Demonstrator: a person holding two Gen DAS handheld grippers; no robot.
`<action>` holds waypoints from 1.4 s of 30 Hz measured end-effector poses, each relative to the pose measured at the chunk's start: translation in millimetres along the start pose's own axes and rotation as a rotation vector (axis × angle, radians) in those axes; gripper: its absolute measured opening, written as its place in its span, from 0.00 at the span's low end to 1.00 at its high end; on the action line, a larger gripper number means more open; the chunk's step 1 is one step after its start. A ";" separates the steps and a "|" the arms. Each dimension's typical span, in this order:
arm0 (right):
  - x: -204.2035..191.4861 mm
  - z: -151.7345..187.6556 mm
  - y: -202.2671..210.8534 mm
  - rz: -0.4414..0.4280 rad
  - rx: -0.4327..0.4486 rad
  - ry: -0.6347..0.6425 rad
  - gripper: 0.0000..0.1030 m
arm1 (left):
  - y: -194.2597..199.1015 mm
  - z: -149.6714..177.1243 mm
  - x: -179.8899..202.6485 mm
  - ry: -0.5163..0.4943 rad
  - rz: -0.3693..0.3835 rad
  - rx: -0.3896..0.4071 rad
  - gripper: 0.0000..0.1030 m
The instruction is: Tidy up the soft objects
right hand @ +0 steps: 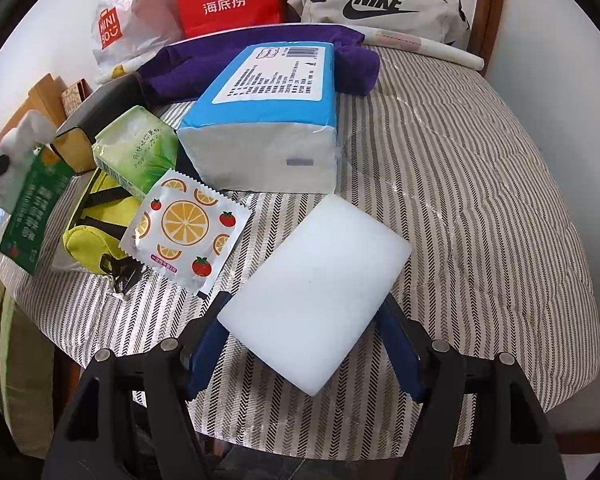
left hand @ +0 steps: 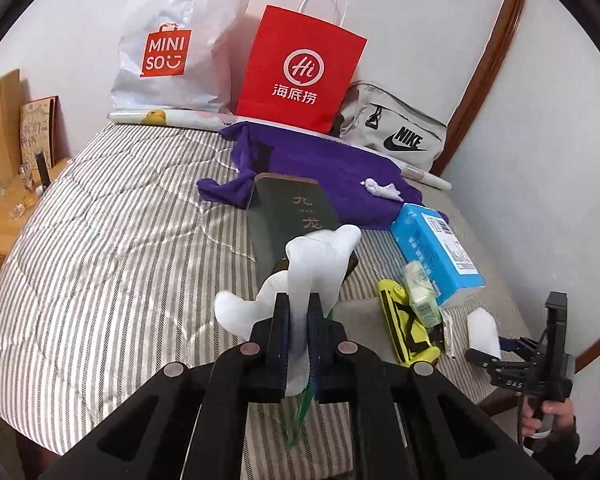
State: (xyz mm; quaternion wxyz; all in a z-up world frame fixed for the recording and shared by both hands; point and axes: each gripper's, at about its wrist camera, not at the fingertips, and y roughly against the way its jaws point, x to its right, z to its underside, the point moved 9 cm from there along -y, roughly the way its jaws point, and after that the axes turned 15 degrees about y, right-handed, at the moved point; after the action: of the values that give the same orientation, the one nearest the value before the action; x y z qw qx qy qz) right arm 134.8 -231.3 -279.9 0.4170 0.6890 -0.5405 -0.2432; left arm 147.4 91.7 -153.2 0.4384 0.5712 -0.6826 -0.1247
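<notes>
My left gripper point(left hand: 298, 332) is shut on a white plush toy point(left hand: 308, 268) and a green packet point(left hand: 304, 408), held above the striped bed. My right gripper point(right hand: 304, 344) is shut on a white sponge block point(right hand: 316, 292), gripping its two sides just over the bed; it also shows in the left wrist view point(left hand: 482, 334). A blue tissue pack point(right hand: 268, 116), a green tissue pack point(right hand: 136, 148), a yellow pouch point(right hand: 96, 232) and an orange-print sachet point(right hand: 184, 232) lie on the bed. A purple cloth point(left hand: 332, 172) lies further back.
A dark green box point(left hand: 292, 216) lies on the striped bed point(left hand: 120, 240). A Miniso bag point(left hand: 176, 44), a red paper bag point(left hand: 300, 68) and a grey Nike bag point(left hand: 396, 128) stand against the wall. A wooden side table point(left hand: 16, 208) is at the left.
</notes>
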 end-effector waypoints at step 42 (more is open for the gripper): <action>5.9 -23.4 40.5 -0.064 0.147 0.013 0.65 | -20.8 24.1 29.6 -0.096 -0.012 -0.028 0.15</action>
State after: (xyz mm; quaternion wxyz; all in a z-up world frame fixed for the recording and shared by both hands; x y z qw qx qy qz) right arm 133.1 -232.4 -232.8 0.3606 0.7364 -0.5320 -0.2116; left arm 144.6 50.8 -167.7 0.4124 0.5622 -0.6978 -0.1643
